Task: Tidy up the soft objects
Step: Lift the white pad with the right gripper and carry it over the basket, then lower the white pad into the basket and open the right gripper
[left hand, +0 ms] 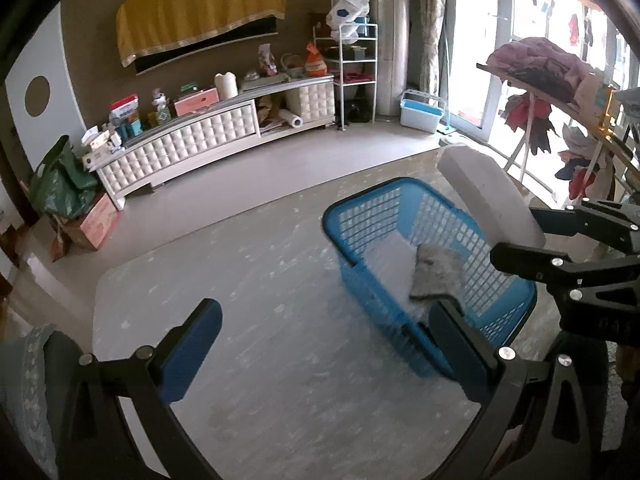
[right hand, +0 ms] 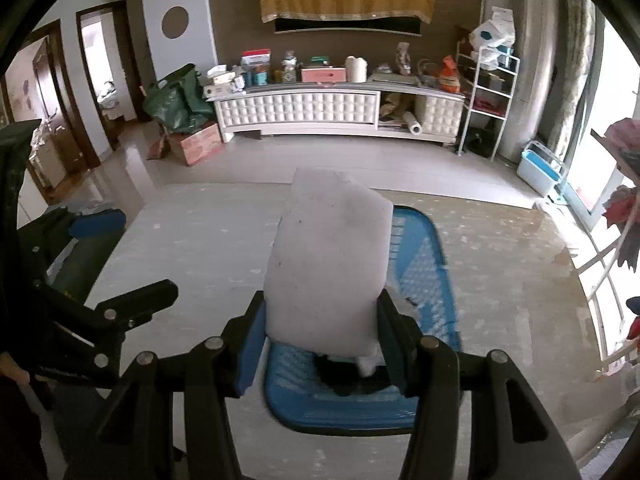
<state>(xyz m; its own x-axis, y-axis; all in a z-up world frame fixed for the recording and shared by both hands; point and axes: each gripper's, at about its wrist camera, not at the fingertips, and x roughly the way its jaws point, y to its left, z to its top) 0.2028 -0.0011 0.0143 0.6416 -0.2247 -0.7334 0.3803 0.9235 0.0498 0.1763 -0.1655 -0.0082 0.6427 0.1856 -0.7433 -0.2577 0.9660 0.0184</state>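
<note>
A blue plastic basket [left hand: 376, 216] stands on the grey table; it also shows in the right wrist view [right hand: 424, 256]. Inside it lie a grey cloth [left hand: 438, 276] and a white soft piece [left hand: 388, 264]. My right gripper [right hand: 320, 328] is shut on a white foam block [right hand: 330, 256] and holds it above the basket; the block [left hand: 486, 196] shows in the left wrist view beyond the basket's far rim. My left gripper [left hand: 326, 342] is open and empty, just left of the basket, with its right finger [left hand: 452, 336] at the basket's near end.
The grey table [left hand: 240, 288] ends at a far edge, with floor beyond. A white TV cabinet [right hand: 320, 112] lines the back wall. A clothes rack [left hand: 552, 80] stands at the right by the window. A blue-and-white tub [left hand: 422, 114] sits on the floor.
</note>
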